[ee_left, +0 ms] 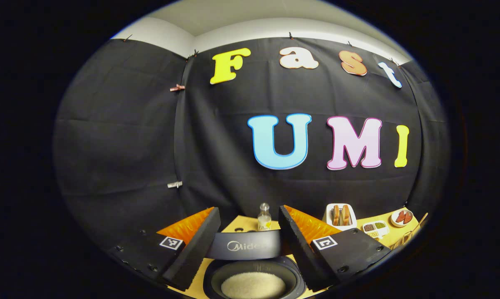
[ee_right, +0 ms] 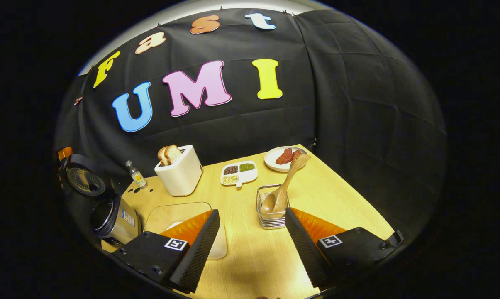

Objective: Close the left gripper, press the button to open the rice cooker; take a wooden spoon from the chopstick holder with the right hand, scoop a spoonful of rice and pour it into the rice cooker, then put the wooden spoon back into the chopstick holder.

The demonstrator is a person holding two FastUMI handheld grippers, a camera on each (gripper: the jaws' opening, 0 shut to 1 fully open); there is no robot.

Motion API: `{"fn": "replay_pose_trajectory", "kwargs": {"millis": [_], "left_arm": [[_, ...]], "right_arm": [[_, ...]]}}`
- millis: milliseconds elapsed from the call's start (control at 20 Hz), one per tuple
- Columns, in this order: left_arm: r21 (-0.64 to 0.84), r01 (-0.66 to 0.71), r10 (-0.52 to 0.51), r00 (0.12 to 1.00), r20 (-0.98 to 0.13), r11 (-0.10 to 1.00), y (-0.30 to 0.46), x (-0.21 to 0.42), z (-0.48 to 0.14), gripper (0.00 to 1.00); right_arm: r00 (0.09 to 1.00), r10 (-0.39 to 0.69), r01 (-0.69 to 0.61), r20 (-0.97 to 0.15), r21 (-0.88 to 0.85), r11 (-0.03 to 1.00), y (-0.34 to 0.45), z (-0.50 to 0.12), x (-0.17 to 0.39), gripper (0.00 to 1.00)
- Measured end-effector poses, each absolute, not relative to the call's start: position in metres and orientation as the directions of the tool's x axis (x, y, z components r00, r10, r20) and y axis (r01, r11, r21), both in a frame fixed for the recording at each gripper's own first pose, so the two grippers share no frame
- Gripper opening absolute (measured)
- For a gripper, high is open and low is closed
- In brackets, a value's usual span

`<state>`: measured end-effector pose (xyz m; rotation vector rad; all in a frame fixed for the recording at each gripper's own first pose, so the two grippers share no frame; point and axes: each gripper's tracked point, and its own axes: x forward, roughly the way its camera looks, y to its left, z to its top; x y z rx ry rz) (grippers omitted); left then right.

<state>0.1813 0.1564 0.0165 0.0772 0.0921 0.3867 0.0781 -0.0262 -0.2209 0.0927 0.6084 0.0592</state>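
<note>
Currently, the left gripper [ee_left: 250, 236] is held level above the open rice cooker [ee_left: 254, 276], its jaws spread wide with nothing gripped between them. In the left gripper view, the cooker's round dark inner pot is seen directly below, a flat mound of white grain lying in its bottom, and the raised lid [ee_left: 245, 246] is presented as a smooth grey curved band between the two fingers. A small clear glass bottle [ee_left: 264, 217] with a rounded stopper is placed just behind the lid. In the right gripper view, the rice cooker [ee_right: 115, 220] is located at the left edge of the pale wooden table [ee_right: 250, 253], its body metallic and cylindrical, its lid tipped up. A white, rounded toaster [ee_right: 179, 171] holding two bread slices is positioned farther back. A white container [ee_right: 218, 245] is partly hidden behind the left finger. The right gripper [ee_right: 252, 245] is held above the table, tilted downward, jaws likewise spread and empty. A wire chopstick holder [ee_right: 271, 207] is set just ahead of the right finger; wooden spoons [ee_right: 285, 185] are leaned inside it, handles down. A divided white dish [ee_right: 239, 173] of grains and a round plate [ee_right: 284, 158] of reddish food are placed behind the holder.
</note>
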Motion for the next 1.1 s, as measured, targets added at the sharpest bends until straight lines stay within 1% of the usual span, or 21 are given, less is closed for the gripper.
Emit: {"fn": "replay_pose_trajectory", "kwargs": {"millis": [200, 400, 550, 800, 900, 950, 1000, 1100], "left_arm": [[0.073, -0.397, 0.403, 0.889, -0.219, 0.915, 0.144, 0.153, -0.018, 0.99], [0.065, -0.394, 0.395, 0.868, -0.303, 0.917, 0.137, 0.133, -0.060, 0.98], [0.072, -0.380, 0.380, 0.853, -0.358, 0.922, 0.136, 0.122, -0.104, 0.97], [0.074, -0.365, 0.364, 0.847, -0.387, 0.928, 0.132, 0.112, -0.159, 0.98], [0.084, -0.365, 0.369, 0.854, -0.366, 0.927, 0.130, 0.110, -0.169, 0.98], [0.092, -0.366, 0.372, 0.850, -0.374, 0.926, 0.129, 0.109, -0.176, 0.98], [0.099, -0.369, 0.379, 0.859, -0.345, 0.924, 0.131, 0.112, -0.175, 0.99], [0.092, -0.378, 0.385, 0.852, -0.354, 0.921, 0.131, 0.110, -0.177, 0.99]], "right_arm": [[0.804, 0.127, -0.079, -0.581, 0.108, 0.991, -0.014, -0.228, 0.073, 0.99], [0.789, 0.154, -0.106, -0.594, 0.115, 0.988, -0.009, -0.234, 0.070, 0.99], [0.780, 0.158, -0.112, -0.606, 0.113, 0.987, -0.010, -0.238, 0.069, 0.99], [0.756, 0.169, -0.124, -0.633, 0.114, 0.986, -0.009, -0.249, 0.064, 0.99], [0.759, 0.172, -0.139, -0.628, 0.101, 0.985, -0.010, -0.247, 0.065, 0.99], [0.764, 0.170, -0.144, -0.622, 0.092, 0.985, -0.012, -0.244, 0.068, 0.99], [0.766, 0.174, -0.150, -0.618, 0.092, 0.984, -0.012, -0.243, 0.069, 0.99], [0.767, 0.178, -0.156, -0.617, 0.090, 0.984, -0.014, -0.243, 0.071, 0.99]]}}
